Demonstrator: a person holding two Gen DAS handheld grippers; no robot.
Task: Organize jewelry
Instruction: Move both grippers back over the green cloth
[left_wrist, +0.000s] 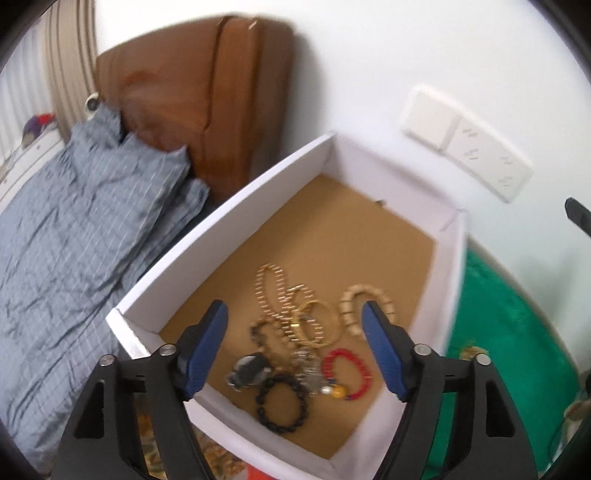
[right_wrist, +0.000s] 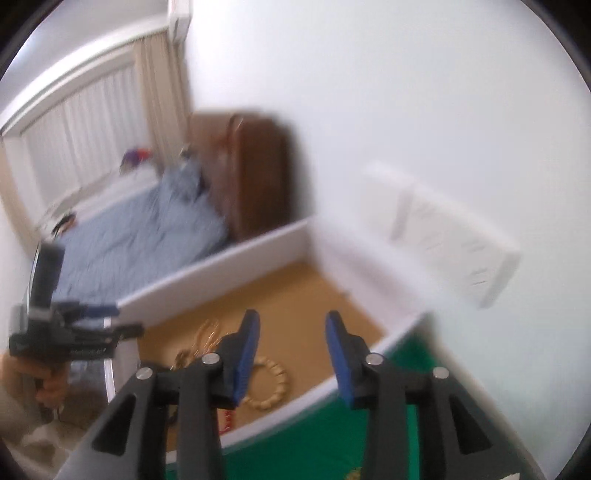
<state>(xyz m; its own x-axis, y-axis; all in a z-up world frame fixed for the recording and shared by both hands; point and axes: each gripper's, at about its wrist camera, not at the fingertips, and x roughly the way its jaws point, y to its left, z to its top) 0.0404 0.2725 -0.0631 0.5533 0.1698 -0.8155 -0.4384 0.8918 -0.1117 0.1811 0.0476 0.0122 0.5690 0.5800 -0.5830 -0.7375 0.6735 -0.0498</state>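
A white box with a brown floor holds a heap of jewelry: gold chains, a pale wooden bead bracelet, a red bead bracelet, a black bead bracelet and a dark watch. My left gripper is open and empty, above the heap. My right gripper is open and empty, above the box's near right wall. The wooden bracelet and gold chains show blurred in the right wrist view. The left gripper appears there at the left.
A green cloth lies right of the box. A bed with grey striped bedding and a brown headboard stands to the left. A white wall with a socket panel is behind the box.
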